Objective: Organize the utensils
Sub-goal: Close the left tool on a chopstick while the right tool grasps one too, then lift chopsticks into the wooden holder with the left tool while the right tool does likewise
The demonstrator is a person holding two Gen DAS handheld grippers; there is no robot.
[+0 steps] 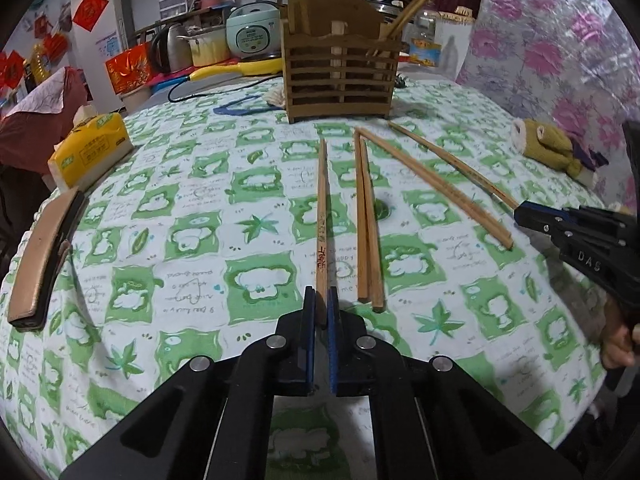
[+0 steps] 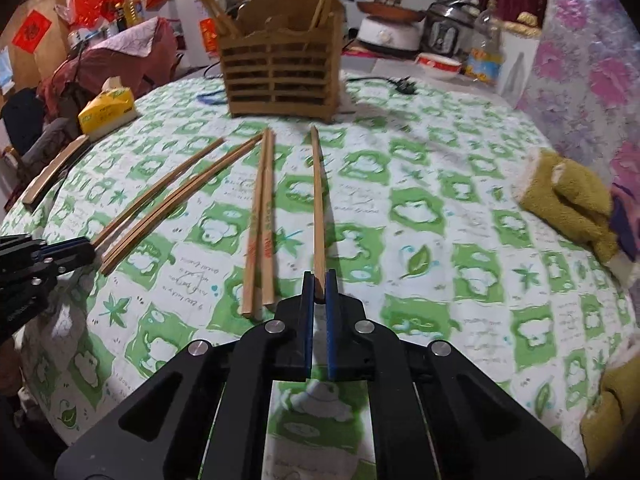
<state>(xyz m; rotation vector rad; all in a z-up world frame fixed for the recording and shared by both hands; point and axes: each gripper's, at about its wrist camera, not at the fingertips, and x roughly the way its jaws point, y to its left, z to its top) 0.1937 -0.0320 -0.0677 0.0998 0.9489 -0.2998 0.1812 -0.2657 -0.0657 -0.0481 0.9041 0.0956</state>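
Note:
A slatted wooden utensil holder (image 1: pixel 340 76) (image 2: pixel 280 76) stands at the far side of the green-and-white tablecloth, with a few chopsticks upright in it. My left gripper (image 1: pixel 321 300) is shut on the near end of a wooden chopstick with red writing (image 1: pixel 322 208), which lies pointing at the holder. My right gripper (image 2: pixel 319 284) is shut on the near end of another chopstick (image 2: pixel 317 200). Between the two held ones, several loose chopsticks (image 1: pixel 366 220) (image 2: pixel 262 220) lie on the cloth. Each view shows the other gripper at its edge: the right gripper (image 1: pixel 520 212), the left gripper (image 2: pixel 86 250).
A yellow tissue pack (image 1: pixel 92 152) (image 2: pixel 108 110) and a flat brown case (image 1: pixel 44 256) lie at the left table edge. A plush toy (image 1: pixel 552 144) (image 2: pixel 568 196) sits at the right. A rice cooker (image 1: pixel 252 30), a kettle and a cable crowd the space behind the holder.

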